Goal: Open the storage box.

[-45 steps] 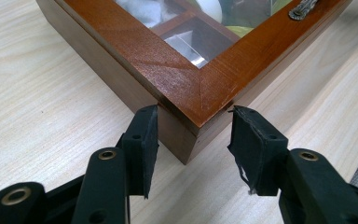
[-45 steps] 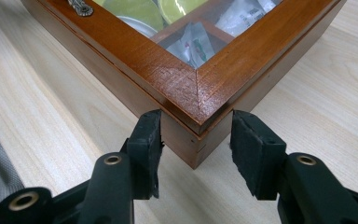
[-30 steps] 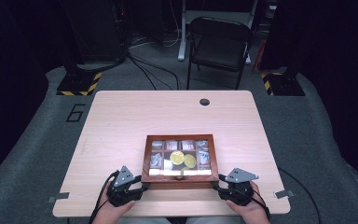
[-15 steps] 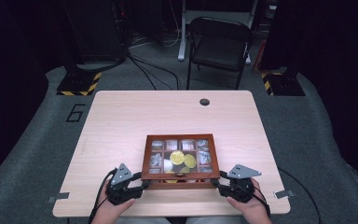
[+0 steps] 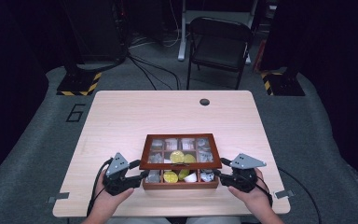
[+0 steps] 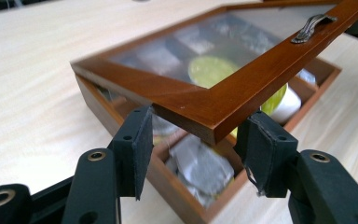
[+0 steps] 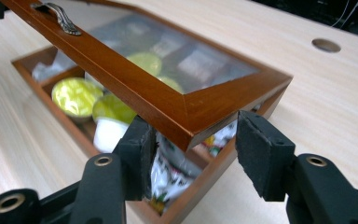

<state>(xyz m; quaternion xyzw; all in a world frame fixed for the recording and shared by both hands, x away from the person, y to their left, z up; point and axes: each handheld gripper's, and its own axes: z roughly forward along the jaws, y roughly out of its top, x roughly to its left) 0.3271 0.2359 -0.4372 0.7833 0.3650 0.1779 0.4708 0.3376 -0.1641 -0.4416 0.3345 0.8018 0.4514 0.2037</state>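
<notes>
A brown wooden box (image 5: 182,185) with a glass lid (image 5: 180,164) sits near the table's front edge. Its compartments hold yellow-topped cups (image 7: 74,95), a white cup (image 7: 107,133) and foil sachets (image 6: 200,165). The lid is tilted up at the front, and its metal handle (image 6: 314,25) is on the front rail. My left gripper (image 5: 137,170) is at the lid's front left corner, and that corner lies between its open jaws (image 6: 196,140). My right gripper (image 5: 221,169) is open, its jaws (image 7: 191,144) straddling the front right corner.
The pale wooden table (image 5: 168,116) has a round cable hole (image 5: 204,101) at the back. A black folding chair (image 5: 221,44) stands behind the table on grey carpet. A person's hands hold both grippers at the front edge.
The lid's front edge has risen a little off the box while both grippers stayed at its front corners.
</notes>
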